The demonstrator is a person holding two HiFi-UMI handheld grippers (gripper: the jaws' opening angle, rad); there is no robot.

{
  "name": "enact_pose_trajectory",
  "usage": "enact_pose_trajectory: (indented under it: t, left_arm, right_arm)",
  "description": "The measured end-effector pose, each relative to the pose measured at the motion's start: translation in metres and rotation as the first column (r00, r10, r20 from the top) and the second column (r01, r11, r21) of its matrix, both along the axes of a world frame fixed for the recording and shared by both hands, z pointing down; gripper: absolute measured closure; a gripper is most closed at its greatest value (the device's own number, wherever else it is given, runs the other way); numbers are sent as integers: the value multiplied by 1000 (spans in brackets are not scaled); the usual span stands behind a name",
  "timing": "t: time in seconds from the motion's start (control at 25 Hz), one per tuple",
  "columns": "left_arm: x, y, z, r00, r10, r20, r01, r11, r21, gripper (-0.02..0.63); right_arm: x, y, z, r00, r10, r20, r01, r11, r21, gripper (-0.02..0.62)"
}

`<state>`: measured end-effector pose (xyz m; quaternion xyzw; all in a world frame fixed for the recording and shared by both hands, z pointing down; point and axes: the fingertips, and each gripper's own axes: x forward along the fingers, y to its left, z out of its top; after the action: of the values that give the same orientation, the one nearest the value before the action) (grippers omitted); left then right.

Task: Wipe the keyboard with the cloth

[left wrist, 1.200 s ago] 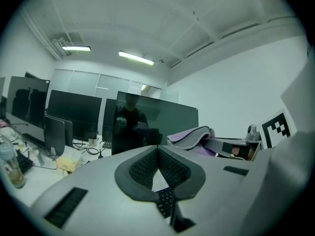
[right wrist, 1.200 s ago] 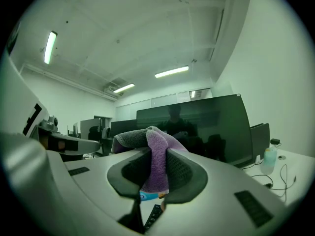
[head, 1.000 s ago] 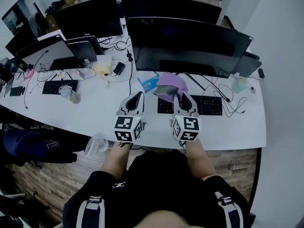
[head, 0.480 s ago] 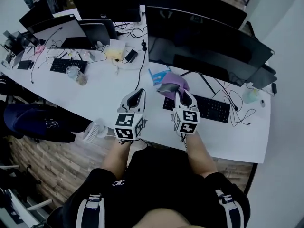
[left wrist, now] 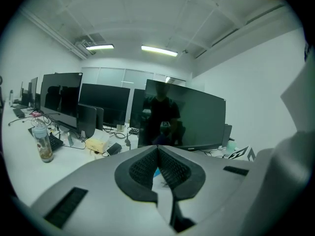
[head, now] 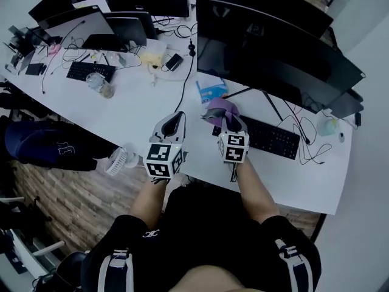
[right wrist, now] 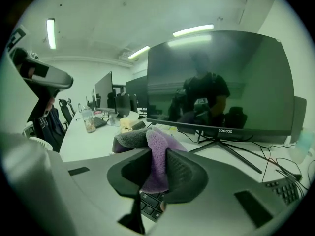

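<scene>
- The right gripper [right wrist: 156,154] has its jaws clamped on the purple cloth [right wrist: 155,168]. It is in the centre of the head view, over the left end of the keyboard [head: 275,140].
- The left gripper [left wrist: 157,156] has its jaws closed together with nothing between them, over the white table [head: 137,111].
- Both forearms [head: 252,190] reach forward from the lower centre, side by side.

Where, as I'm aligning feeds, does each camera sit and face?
Head view: on the person's head, steeply down at the desk, keyboard and monitor; forearms, torso show.
Left gripper view: on the left hand-held gripper, facing the monitor; shut, empty jaws show.
Right gripper view: on the right hand-held gripper, facing the monitor; jaws shut on the cloth.
Shared: head and right gripper views show cloth, keyboard, monitor.
</scene>
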<state>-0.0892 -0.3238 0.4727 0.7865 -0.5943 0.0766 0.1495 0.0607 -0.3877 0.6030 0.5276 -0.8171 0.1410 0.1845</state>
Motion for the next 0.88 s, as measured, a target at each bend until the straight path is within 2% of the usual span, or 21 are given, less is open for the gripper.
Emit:
enact_pose_trajectory:
  t: [0.32,0.56,0.88]
  left_arm:
    - [-5,-4,16,1000,3,3,-3,999,-37,594]
    - [-11,-7,15,1000,0,1,0,999,-35,594]
    - [-21,-7,7,1000,-10,-6,10,1000,-18,594]
  right_arm:
    - [-2,-10,57,996,-5,-85,-5,994,-109,503]
    - [-13,-17,74,994,-20,-109,2,986,-165,503]
    - [-22,-17,100,979,-57,-198,7,970,-245,503]
